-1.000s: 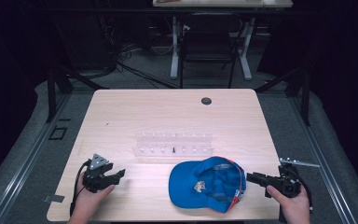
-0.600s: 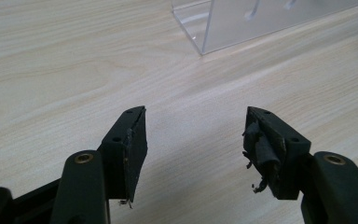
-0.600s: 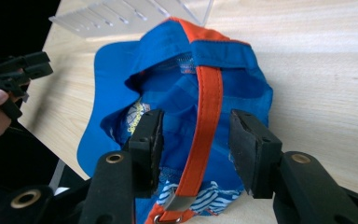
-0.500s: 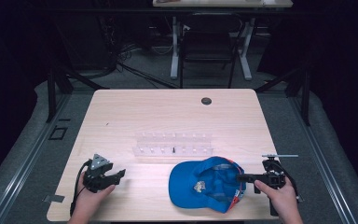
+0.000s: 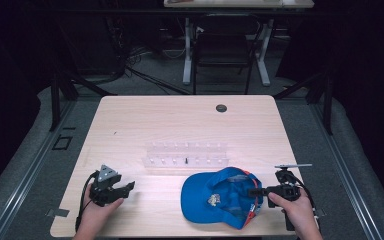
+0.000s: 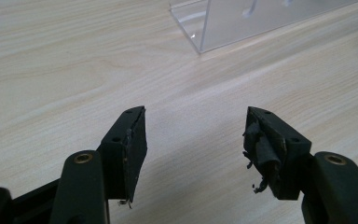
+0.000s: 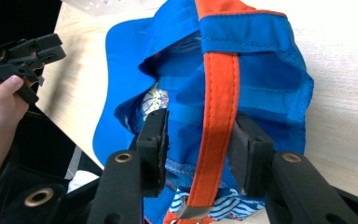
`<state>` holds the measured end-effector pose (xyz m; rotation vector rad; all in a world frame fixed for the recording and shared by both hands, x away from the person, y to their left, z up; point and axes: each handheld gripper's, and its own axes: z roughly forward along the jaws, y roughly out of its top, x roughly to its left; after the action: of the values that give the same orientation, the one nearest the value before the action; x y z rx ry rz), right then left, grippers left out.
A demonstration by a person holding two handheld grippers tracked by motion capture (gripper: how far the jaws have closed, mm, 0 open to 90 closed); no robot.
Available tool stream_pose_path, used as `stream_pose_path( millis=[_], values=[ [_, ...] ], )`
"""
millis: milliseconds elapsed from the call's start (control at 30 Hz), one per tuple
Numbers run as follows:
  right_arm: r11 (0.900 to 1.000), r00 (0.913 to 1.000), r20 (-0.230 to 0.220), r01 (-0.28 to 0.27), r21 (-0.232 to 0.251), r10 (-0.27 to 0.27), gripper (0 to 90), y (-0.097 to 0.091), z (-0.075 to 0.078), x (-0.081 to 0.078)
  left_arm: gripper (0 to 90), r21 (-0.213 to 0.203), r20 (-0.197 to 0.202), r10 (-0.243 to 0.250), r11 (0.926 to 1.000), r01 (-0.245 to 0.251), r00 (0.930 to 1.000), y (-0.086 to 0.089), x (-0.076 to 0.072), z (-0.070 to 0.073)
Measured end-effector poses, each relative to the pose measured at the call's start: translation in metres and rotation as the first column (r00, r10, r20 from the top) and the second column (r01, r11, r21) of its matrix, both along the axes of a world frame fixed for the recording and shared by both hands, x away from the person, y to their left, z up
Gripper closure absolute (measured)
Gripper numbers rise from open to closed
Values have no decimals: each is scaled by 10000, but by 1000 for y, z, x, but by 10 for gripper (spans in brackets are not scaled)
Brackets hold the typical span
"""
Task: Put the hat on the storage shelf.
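Near the front edge, the right gripper has its jaws astride the cap's orange strap, not clearly pinching it. The brim points left, toward the left gripper, spread over bare table. Beyond lies a clear rack; contents unclear.

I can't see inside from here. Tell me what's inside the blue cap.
Inside the blue cap: an orange strap, blue lining, a patterned patch. The right tongs straddle the strap. Deeper inside is hidden by folds.

A bright blue fabric cap with an orange back strap and blue-and-white striped lining lies on the pale wood-grain table; a clear plastic rack is colourless.
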<state>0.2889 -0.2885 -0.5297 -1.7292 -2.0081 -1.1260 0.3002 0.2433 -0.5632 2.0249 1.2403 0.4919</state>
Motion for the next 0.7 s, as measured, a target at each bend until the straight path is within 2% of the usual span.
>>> stream_pose_path(
  millis=[333, 567, 700],
  values=[
    [9995, 9996, -74, -270, 171, 271, 638, -1, 11, 0, 395, 41, 33, -50, 10000, 50, 10000, -1, 0, 0],
    [9981, 9979, -220, -613, -13, 613, 691, 1, 22, 1, 395, 183, 71, -67, 9998, 65, 10000, -2, 0, 0],
    [9982, 9980, -318, -558, -218, 551, 730, 2, 25, 2, 396, 221, 92, -68, 9997, 66, 9999, -2, 0, -1]
  ],
)
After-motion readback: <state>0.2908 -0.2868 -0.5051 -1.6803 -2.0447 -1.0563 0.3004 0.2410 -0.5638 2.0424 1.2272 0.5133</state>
